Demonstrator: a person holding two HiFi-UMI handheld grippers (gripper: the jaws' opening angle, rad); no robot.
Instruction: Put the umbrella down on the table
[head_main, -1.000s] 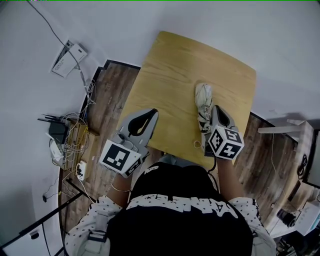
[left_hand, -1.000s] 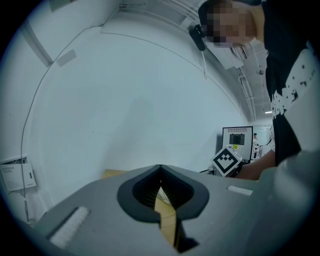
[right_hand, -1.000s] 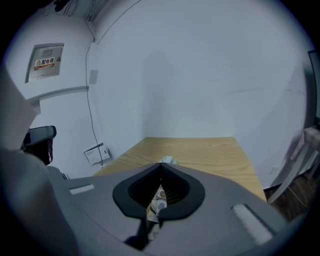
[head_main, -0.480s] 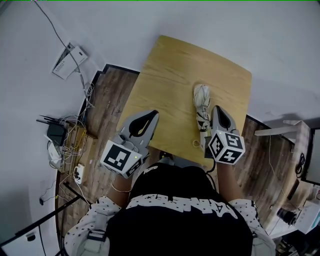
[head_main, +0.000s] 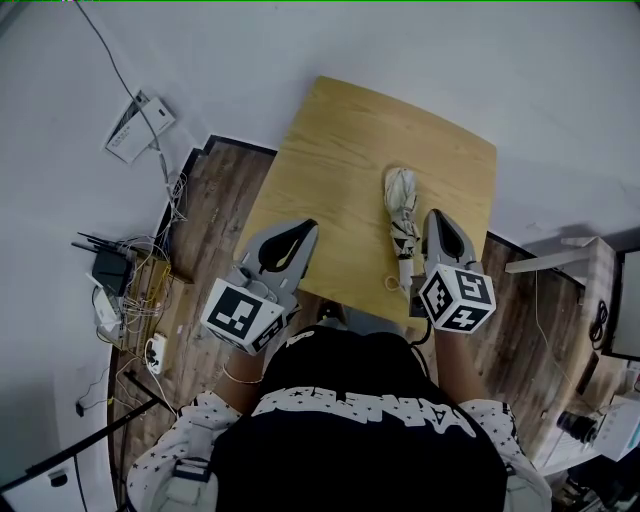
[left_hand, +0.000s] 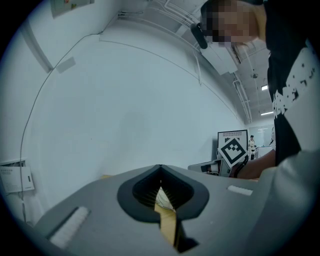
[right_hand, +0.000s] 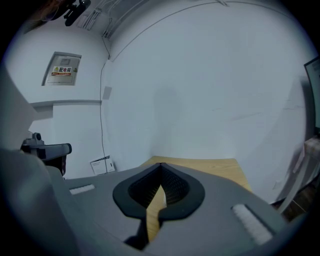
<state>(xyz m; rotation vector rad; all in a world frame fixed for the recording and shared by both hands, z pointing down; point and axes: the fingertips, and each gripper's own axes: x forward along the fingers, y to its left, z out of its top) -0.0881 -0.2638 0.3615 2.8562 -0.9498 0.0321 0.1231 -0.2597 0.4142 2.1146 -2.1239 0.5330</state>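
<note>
The jaws of the left gripper (head_main: 303, 227) were pressed together with nothing between them. The jaws of the right gripper (head_main: 436, 216) were fully closed and empty as well. In each gripper view only a sliver of wood showed through the gap behind the meeting tips.

The light wooden tabletop (head_main: 335, 150) took up the middle of the head view. The umbrella (head_main: 402, 205) lay folded on its right half, resting flat along the wood. Its canopy end pointed away from the person and its handle (head_main: 404, 268) pointed toward the near edge. The right gripper sat just beside it, on its right, with no visible hold on it. The left gripper was well apart, over the near left corner. A thin wrist loop (head_main: 391, 285) lay on the wood at the handle end.

Judging by this, the task looked essentially finished: the umbrella was down on the tabletop and neither gripper held it. At most, the grippers had yet to be drawn clear.
</note>
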